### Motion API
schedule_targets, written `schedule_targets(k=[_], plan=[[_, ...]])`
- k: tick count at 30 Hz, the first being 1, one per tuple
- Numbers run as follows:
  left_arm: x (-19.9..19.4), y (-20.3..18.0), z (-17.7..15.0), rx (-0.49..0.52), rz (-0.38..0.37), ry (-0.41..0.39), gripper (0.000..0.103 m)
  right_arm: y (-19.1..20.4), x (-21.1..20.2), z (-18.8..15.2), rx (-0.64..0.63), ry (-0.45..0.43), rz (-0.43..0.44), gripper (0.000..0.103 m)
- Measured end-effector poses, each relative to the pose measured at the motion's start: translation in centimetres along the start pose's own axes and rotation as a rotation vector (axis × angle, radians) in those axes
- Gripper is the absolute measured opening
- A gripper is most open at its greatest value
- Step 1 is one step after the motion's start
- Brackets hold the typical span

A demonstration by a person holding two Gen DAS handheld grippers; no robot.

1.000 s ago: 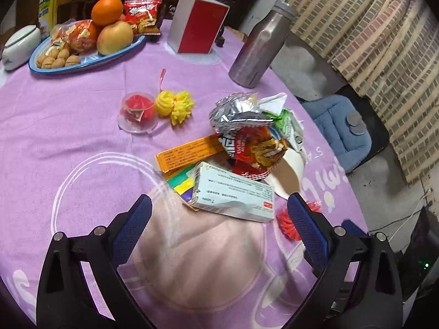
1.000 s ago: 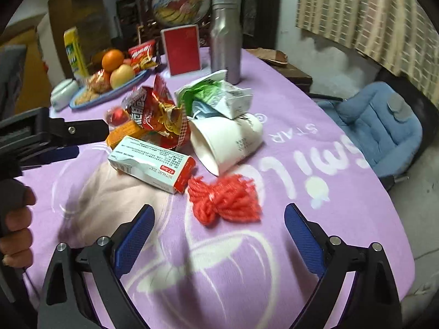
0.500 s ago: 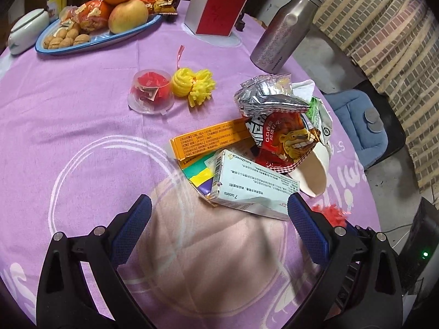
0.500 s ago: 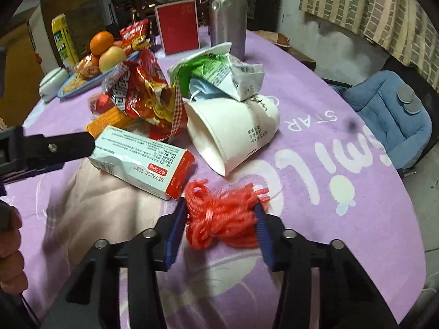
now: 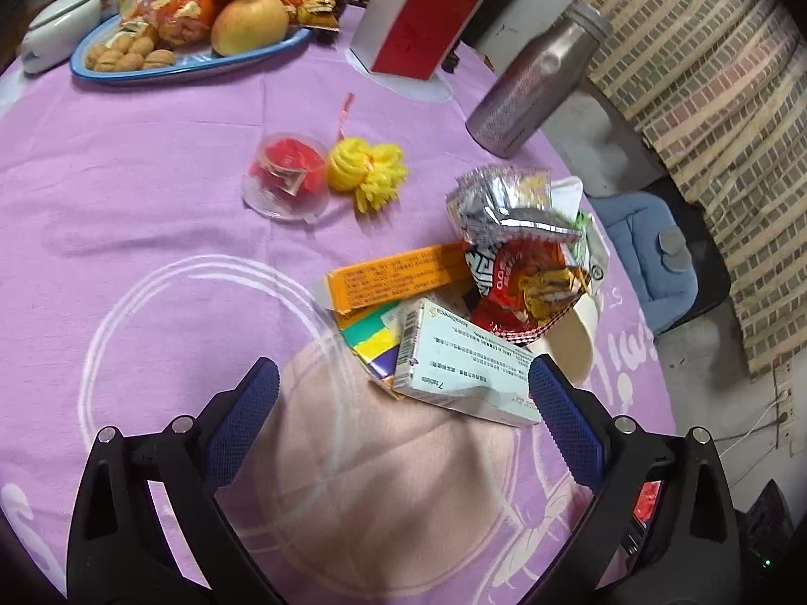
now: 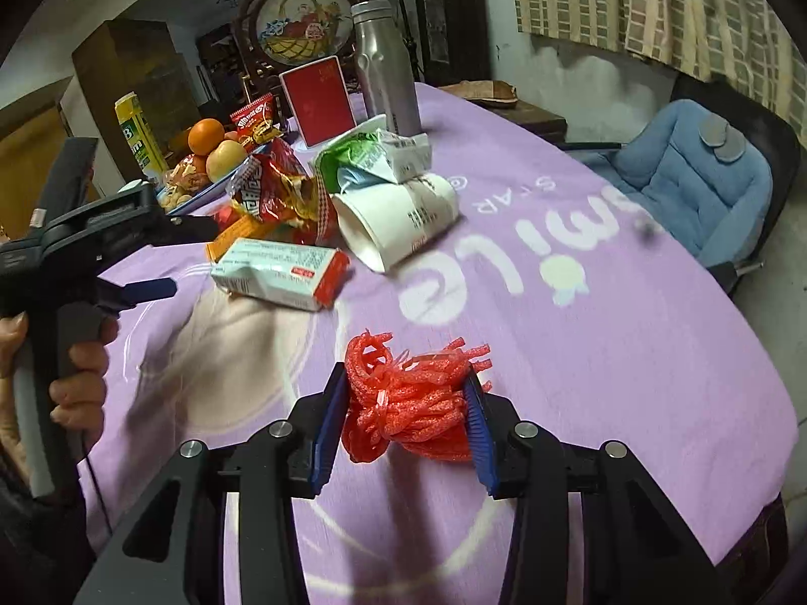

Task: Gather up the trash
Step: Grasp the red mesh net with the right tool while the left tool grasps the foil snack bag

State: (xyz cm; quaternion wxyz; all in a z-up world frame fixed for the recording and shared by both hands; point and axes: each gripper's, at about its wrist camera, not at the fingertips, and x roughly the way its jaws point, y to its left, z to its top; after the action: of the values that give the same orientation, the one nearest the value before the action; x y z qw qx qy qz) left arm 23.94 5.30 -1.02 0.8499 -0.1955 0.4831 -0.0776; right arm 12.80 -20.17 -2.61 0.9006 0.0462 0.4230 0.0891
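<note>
My right gripper is shut on a red foam net and holds it just above the purple tablecloth. A trash pile lies beyond it: a white medicine box, a red snack wrapper, a tipped paper cup and a green-white packet. My left gripper is open and empty, hovering close to the white box. The left wrist view also shows an orange box, a silver wrapper, a yellow foam net and a clear cup with red scraps.
A blue fruit plate with an orange and an apple, a red-white card box and a metal bottle stand at the table's far side. A blue cushioned chair is beside the table's right edge.
My right gripper closed on the red foam net and lifted it toward the table's near edge. My left gripper moved forward, closer to the white box.
</note>
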Motion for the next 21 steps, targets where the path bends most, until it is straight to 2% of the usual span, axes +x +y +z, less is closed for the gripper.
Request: schedule_targets(k=[3, 6, 13, 18, 21], plan=[[0.8, 0.0, 0.0, -0.003, -0.001, -0.001, 0.096, 0.0, -0.2, -0.4, 0.004, -0.003, 0.007, 0.044], [0.9, 1.3, 0.4, -0.065, -0.034, -0.006, 0.096, -0.1, -0.3, -0.5, 0.011, -0.008, 0.018, 0.044], [0.3, 3.3, 0.8, -0.150, 0.009, -0.045, 0.095, -0.3, -0.3, -0.9, 0.023, -0.010, 0.037, 0.044], [0.0, 2.5, 0.7, -0.110, 0.048, -0.073, 0.095, -0.4, -0.2, -0.9, 0.023, -0.003, 0.045, 0.044], [-0.7, 0.6, 0.2, -0.011, 0.063, -0.122, 0.095, -0.4, -0.4, -0.9, 0.025, -0.005, 0.059, 0.044]])
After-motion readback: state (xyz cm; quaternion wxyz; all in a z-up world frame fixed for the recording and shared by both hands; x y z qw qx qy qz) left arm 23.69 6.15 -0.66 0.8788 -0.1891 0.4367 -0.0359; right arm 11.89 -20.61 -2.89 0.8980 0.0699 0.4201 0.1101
